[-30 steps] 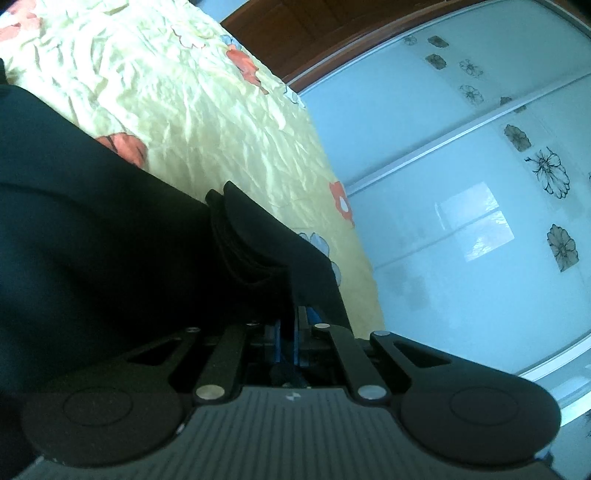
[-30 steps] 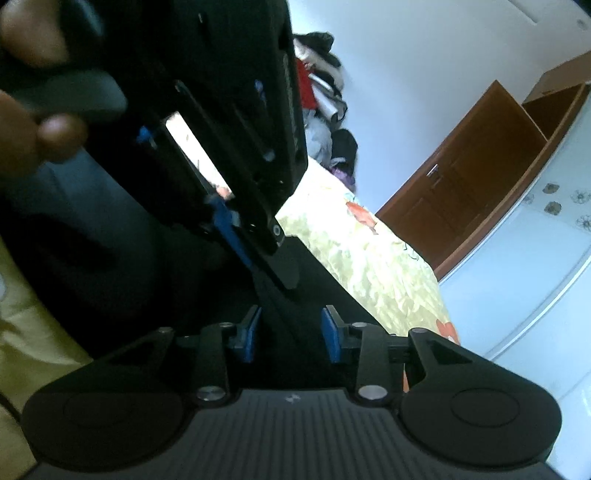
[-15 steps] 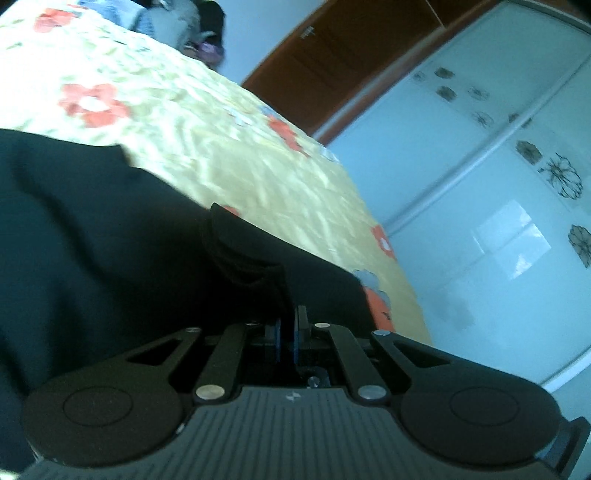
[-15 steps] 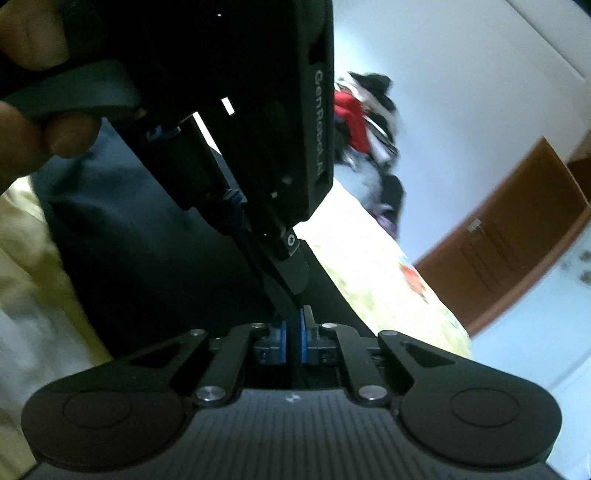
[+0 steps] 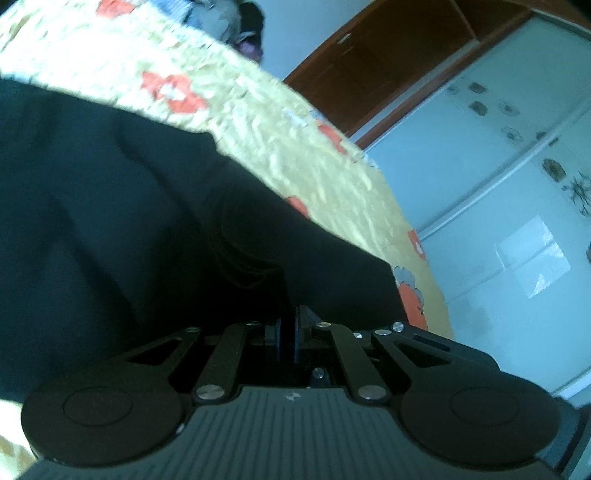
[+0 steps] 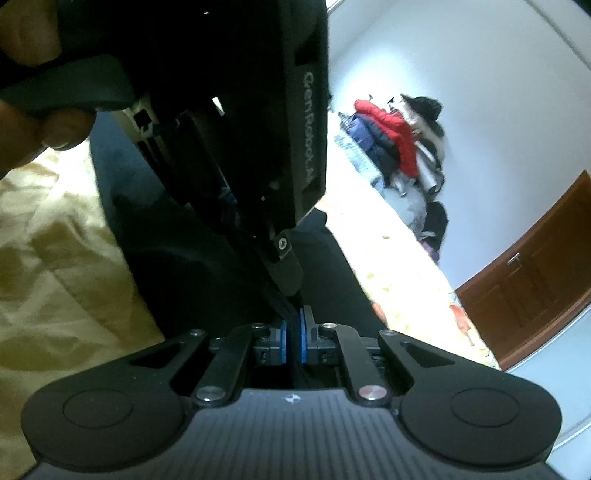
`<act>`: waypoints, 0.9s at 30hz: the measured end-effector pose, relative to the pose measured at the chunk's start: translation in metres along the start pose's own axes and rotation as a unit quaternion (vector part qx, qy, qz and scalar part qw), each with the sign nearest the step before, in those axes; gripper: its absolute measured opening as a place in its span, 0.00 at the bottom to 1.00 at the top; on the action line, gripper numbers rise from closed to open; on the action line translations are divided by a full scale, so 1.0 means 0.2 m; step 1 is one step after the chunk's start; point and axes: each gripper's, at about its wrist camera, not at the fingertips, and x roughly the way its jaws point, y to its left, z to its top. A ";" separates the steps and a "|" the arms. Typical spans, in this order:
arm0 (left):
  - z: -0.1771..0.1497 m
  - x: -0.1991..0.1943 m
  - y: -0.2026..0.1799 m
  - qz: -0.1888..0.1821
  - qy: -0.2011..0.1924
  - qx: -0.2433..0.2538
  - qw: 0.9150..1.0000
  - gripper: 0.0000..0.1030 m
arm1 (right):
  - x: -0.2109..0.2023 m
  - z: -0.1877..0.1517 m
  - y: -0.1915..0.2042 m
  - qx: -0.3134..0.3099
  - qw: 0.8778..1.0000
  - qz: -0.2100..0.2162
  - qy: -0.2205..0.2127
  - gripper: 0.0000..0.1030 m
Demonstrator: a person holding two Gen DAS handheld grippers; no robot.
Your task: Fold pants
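Pants (image 5: 155, 229), dark and soft, lie on the flowery bed cover (image 5: 295, 147) just ahead of both claws. Left claw (image 5: 287, 334) pinches their cloth. Right claw (image 6: 293, 334) pinches the same edge, right under it.

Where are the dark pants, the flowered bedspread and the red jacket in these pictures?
dark pants (image 5: 110, 221): left wrist view, broad flat cloth.
flowered bedspread (image 5: 258, 122): left wrist view, bare yellow stretch beyond the pants.
red jacket (image 6: 391, 129): right wrist view, its middle, in the clothes pile.

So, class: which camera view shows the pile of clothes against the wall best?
The right wrist view: the pile of clothes is in full sight, red jacket on top. The left wrist view catches only a blurred bit at its upper edge.
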 end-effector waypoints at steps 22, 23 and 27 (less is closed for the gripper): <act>0.10 -0.24 -0.03 0.075 -0.071 0.051 0.993 0.72 | -0.28 -0.16 -0.48 0.289 0.949 0.110 -0.061 0.09; 0.11 -0.21 -0.06 0.070 -0.063 0.065 0.993 0.74 | -0.26 -0.18 -0.50 0.302 0.947 0.102 -0.046 0.09; 0.06 -0.05 -0.13 0.077 -0.003 0.119 0.990 0.80 | -0.15 -0.27 -0.43 0.306 0.947 0.089 0.036 0.09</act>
